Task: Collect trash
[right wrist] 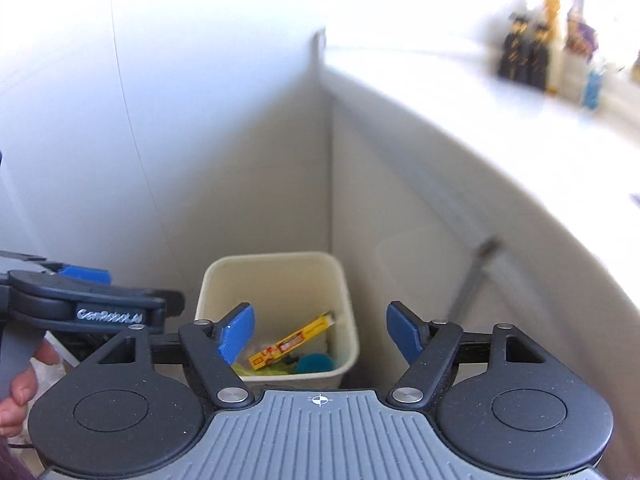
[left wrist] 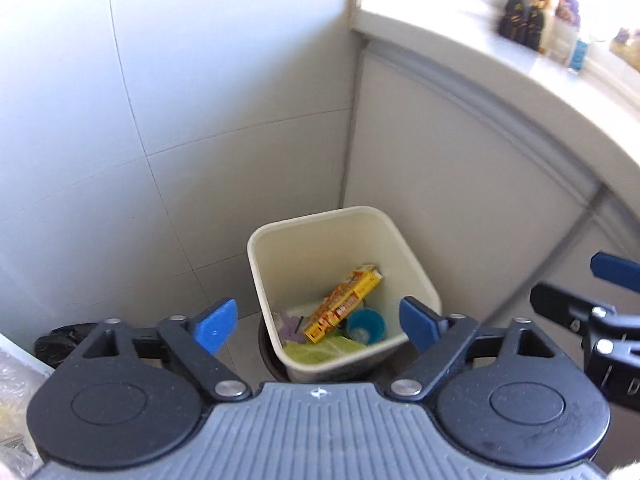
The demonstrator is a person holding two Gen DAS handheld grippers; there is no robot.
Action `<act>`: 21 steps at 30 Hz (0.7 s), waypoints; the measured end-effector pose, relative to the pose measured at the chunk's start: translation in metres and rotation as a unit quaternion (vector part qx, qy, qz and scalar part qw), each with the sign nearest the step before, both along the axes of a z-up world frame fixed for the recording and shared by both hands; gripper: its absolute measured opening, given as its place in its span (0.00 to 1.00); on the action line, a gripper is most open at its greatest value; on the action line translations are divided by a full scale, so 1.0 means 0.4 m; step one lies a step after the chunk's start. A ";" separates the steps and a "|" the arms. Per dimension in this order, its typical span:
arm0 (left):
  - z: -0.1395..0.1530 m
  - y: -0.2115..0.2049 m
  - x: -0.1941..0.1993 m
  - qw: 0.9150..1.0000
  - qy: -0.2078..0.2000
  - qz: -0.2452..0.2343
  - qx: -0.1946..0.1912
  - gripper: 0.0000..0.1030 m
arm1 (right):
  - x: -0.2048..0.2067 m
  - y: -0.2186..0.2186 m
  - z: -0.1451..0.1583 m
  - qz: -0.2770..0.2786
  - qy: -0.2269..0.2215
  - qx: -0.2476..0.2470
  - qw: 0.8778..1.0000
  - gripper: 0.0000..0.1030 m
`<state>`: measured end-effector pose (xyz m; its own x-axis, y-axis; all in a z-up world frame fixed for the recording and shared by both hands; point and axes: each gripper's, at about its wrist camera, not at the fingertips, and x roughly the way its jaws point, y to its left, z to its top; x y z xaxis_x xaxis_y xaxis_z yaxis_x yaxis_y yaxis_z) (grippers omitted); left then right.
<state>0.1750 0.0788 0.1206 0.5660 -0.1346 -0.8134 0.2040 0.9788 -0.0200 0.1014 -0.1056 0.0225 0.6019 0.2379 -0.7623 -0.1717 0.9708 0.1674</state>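
Note:
A cream waste bin (left wrist: 280,224) stands on the floor in the corner between wall and cabinet; it also shows in the right wrist view (right wrist: 208,280). Inside lie a yellow and red carton (left wrist: 344,300), a blue cup (left wrist: 366,326), green scraps (left wrist: 320,350) and a purple bit (left wrist: 290,326). The carton (right wrist: 292,342) and cup (right wrist: 314,363) show in the right wrist view too. My left gripper (left wrist: 318,324) is open and empty above the bin. My right gripper (right wrist: 320,334) is open and empty above the bin, to the right of the left one.
A white counter (left wrist: 460,28) runs along the right with dark bottles (left wrist: 524,16) and jars on top. A black bag (left wrist: 60,344) lies on the floor at the left. Tiled wall (left wrist: 160,100) stands behind the bin.

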 end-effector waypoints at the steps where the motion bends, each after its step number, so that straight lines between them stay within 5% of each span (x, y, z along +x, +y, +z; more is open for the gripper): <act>1: 0.020 0.000 -0.024 1.000 -0.003 0.000 -0.002 0.92 | -0.015 -0.010 0.016 -0.006 -0.004 0.003 1.000 0.74; 8: 0.086 -0.039 -0.167 0.999 -0.050 0.011 -0.010 0.99 | -0.151 -0.094 0.154 -0.042 -0.046 0.004 0.998 0.80; 21: 0.108 -0.141 -0.323 0.998 -0.055 0.005 -0.021 1.00 | -0.352 -0.213 0.289 -0.141 -0.106 -0.017 0.984 0.96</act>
